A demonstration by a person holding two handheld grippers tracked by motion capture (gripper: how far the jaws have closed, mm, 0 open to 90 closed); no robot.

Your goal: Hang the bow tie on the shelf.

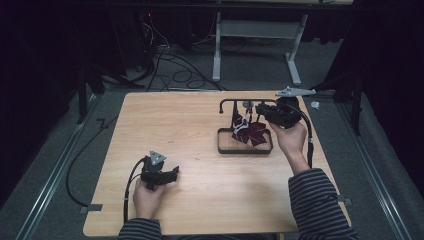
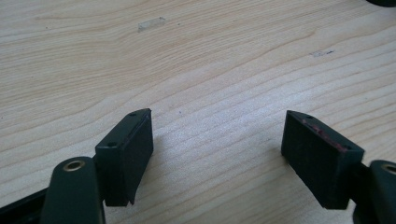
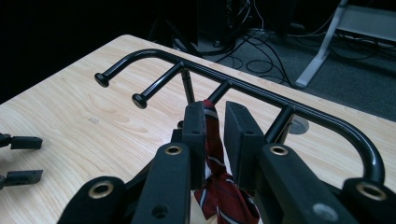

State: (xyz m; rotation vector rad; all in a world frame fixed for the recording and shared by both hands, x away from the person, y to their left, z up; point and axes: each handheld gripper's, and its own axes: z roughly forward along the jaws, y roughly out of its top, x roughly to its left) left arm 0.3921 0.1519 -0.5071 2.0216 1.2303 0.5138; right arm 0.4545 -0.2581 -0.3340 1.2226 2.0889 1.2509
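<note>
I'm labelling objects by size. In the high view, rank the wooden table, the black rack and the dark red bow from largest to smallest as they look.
1. Wooden table
2. Black rack
3. Dark red bow

No close calls.

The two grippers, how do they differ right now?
The left gripper is open with nothing between its jaws, low over bare table near the person. The right gripper is nearly closed around a dark red striped tie, raised at the black rack farther back. Both are hand-held, with black jaws.
</note>
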